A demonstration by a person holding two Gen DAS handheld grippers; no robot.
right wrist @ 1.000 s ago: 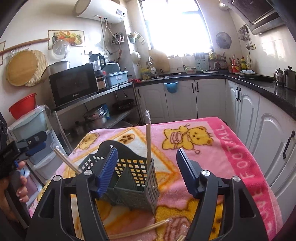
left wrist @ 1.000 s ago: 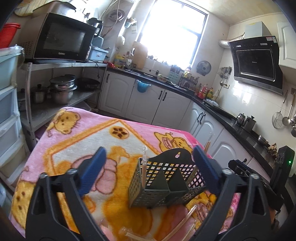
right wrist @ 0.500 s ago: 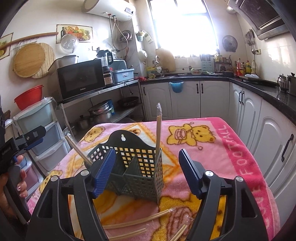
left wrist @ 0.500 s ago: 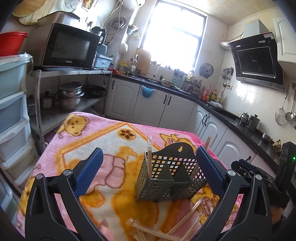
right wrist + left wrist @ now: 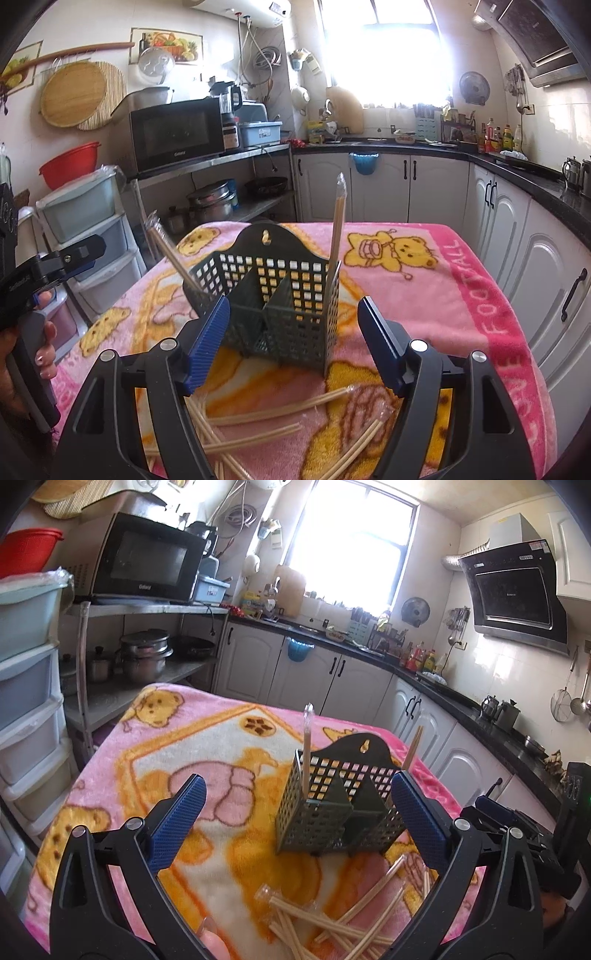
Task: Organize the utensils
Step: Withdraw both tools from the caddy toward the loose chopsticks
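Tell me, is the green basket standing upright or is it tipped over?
Upright: the green basket rests on its base on the blanket, its open top facing up.

A fleecy, soft-piled blanket (image 5: pixel 461 295) printed with cartoon bears covers the table at centre frame, under a matt dark-green plastic utensil caddy (image 5: pixel 280 302) with perforated walls. Pale wooden chopsticks (image 5: pixel 258 417) in clear, shiny plastic sleeves lie scattered at lower centre. The right gripper (image 5: pixel 293 343) and left gripper (image 5: pixel 295 821) have matt black plastic arms with ribbed blue pads and bright metal screws. At left, a glossy black microwave (image 5: pixel 177 133) sits on a dull metal shelf above polished steel pots (image 5: pixel 212 205). Woven bamboo boards (image 5: pixel 77 96) hang at upper left; a glossy black countertop (image 5: pixel 517 170) runs along the right.
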